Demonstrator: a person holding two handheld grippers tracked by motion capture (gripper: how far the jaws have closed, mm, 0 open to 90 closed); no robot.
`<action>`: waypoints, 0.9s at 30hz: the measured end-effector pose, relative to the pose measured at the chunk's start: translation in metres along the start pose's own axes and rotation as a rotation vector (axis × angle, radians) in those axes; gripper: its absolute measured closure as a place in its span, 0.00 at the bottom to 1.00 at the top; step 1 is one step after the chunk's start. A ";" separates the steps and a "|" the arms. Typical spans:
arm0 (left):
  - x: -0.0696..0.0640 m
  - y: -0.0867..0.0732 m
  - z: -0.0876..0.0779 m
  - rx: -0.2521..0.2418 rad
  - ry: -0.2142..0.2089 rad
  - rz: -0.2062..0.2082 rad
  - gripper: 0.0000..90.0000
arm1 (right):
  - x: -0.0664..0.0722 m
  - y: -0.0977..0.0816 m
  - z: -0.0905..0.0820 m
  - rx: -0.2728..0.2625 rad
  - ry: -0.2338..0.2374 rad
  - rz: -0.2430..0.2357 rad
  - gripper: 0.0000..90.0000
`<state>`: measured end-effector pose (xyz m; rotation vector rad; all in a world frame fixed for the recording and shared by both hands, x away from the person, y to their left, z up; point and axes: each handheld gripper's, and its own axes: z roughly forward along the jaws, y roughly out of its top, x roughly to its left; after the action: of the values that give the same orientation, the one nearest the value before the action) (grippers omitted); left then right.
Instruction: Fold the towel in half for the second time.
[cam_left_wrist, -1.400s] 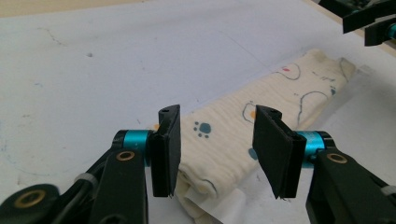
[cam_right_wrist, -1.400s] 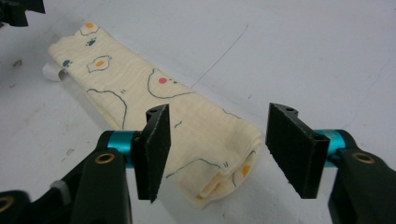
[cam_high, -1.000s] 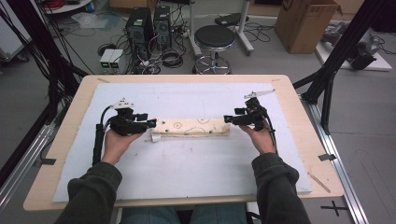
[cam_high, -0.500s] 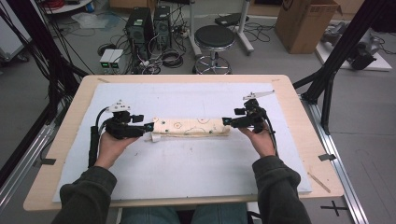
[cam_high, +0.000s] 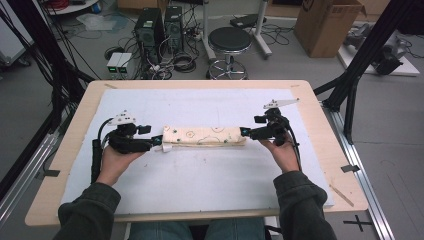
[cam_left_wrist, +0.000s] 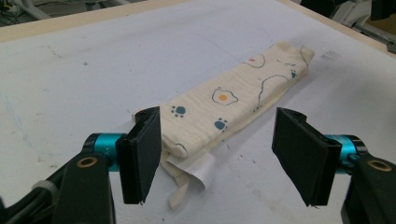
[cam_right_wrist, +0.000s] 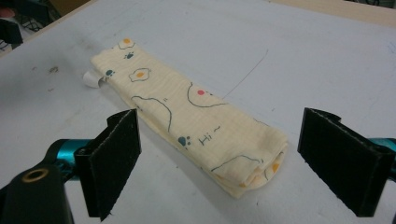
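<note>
Both claws, left claw (cam_high: 158, 142) and right claw (cam_high: 243, 132), just opened, off folded cloth (cam_high: 204, 136); white tag (cam_left_wrist: 198, 170) half tucked under

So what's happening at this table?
A person holds a hand-held gripper in each hand at either end of a folded cream cloth printed with fried eggs and paw prints. It lies flat on the white mat. The left hand-held gripper and right hand-held gripper have just been opening; neither presses on the cloth.
</note>
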<state>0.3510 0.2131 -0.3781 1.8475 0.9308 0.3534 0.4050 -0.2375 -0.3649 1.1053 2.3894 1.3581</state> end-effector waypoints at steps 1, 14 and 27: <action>-0.001 0.000 -0.001 0.000 0.000 -0.002 0.37 | 0.001 0.000 -0.001 0.003 0.003 0.004 0.14; -0.006 -0.006 -0.013 -0.008 -0.001 0.011 0.36 | 0.007 -0.007 -0.007 -0.016 -0.012 -0.022 0.14; -0.011 -0.017 -0.020 -0.007 0.006 0.027 0.35 | 0.007 -0.028 -0.011 -0.005 -0.003 -0.011 0.14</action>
<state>0.3245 0.2219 -0.3816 1.8554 0.9085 0.3785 0.3807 -0.2486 -0.3798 1.0908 2.3848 1.3581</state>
